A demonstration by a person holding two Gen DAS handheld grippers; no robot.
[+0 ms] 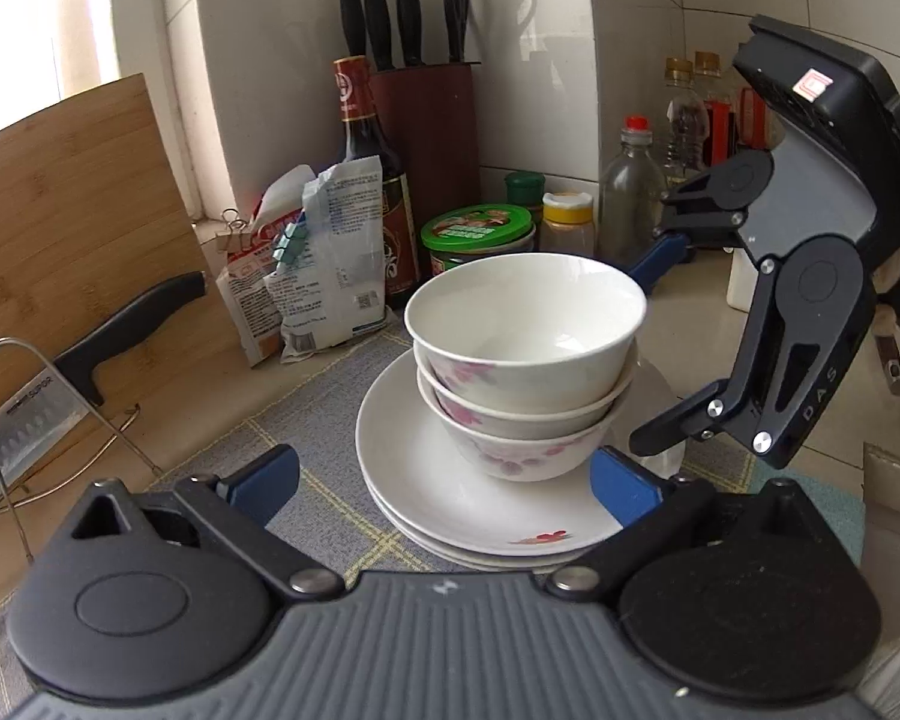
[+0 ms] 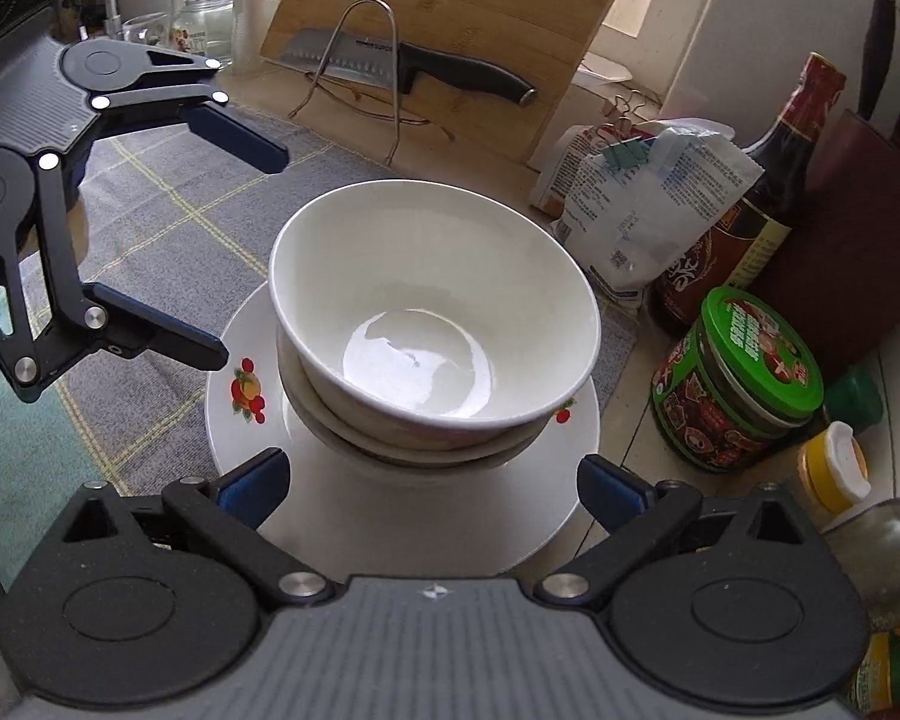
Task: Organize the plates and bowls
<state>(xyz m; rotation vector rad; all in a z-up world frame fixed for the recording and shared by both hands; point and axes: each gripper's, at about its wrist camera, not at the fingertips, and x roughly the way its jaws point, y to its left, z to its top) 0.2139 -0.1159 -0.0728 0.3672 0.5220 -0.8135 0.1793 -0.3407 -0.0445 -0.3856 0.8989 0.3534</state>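
At the centre of both views three bowls (image 1: 525, 324) sit nested one inside another on a stack of white plates (image 1: 414, 468), which rests on a grey checked mat (image 1: 306, 420) spread over the counter. The top bowl sits slightly tilted in the one beneath, its rim leaning toward the right of the left wrist view. The left gripper (image 1: 444, 483) stands with its blue-padded jaws spread wide on either side of the plate stack at the bottom of its own frame, holding nothing; the right gripper (image 2: 432, 483) is likewise wide open and empty, its pads flanking the near rim of the plates at the bottom of its frame. Judging from this, the gathering looks essentially done: bowls on plates, one pile, no loose crockery visible elsewhere (though the counter beyond the frames cannot be checked). What may remain is straightening the top bowl. A cleaver (image 2: 390, 60) rests in a wire rack (image 2: 366, 54) in the upper middle of the right wrist view, untouched.
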